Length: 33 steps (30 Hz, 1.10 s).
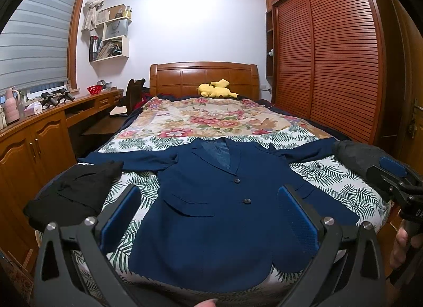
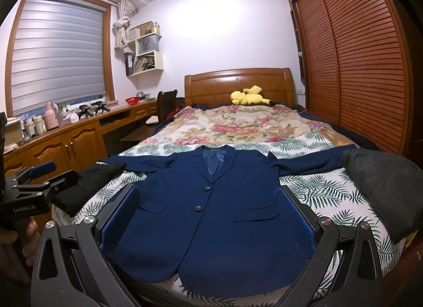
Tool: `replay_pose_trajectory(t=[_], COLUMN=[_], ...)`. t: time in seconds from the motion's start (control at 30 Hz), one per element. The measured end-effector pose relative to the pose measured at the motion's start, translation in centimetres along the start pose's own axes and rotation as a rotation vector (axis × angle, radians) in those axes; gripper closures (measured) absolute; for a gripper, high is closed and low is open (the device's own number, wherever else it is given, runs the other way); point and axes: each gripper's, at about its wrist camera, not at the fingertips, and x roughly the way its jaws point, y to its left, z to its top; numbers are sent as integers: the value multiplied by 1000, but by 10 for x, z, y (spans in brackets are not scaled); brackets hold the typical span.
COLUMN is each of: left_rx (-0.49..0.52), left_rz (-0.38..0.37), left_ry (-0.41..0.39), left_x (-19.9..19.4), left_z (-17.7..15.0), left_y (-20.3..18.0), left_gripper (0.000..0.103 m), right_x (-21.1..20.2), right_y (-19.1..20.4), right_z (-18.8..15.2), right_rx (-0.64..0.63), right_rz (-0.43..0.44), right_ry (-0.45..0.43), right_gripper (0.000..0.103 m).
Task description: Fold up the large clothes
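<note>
A navy blue suit jacket (image 1: 211,209) (image 2: 214,217) lies flat and face up on the foot of the bed, buttoned, with both sleeves spread out sideways. My left gripper (image 1: 208,193) hovers open above its lower hem, nothing between the blue pads. My right gripper (image 2: 208,193) is also open over the hem, a little further right. Each gripper shows at the edge of the other's view, held by a hand.
A folded black garment (image 1: 71,196) lies at the bed's left corner and a dark grey one (image 2: 380,188) at the right. A yellow plush toy (image 1: 215,89) sits by the headboard. A wooden desk (image 1: 34,132) runs along the left, a louvred wardrobe (image 1: 338,55) along the right.
</note>
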Motion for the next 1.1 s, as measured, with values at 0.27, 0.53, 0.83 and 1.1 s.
replay_pose_trajectory(t=[0.27, 0.53, 0.83, 1.1], left_rx=[0, 2, 1, -1], left_rz=[0, 3, 2, 0], left_ry=[0, -3, -4, -4], left_x=[0, -1, -2, -2], left_z=[-1, 0, 1, 1], left_y=[-1, -1, -4, -3], left_gripper=[0, 0, 0, 0], right_x=[-1, -1, -1, -2], right_y=[0, 1, 1, 0], right_z=[0, 1, 1, 2], right_rx=[2, 3, 2, 3], right_rz=[1, 1, 0, 0], right_ry=[0, 1, 1, 0], right_gripper=[0, 0, 0, 0])
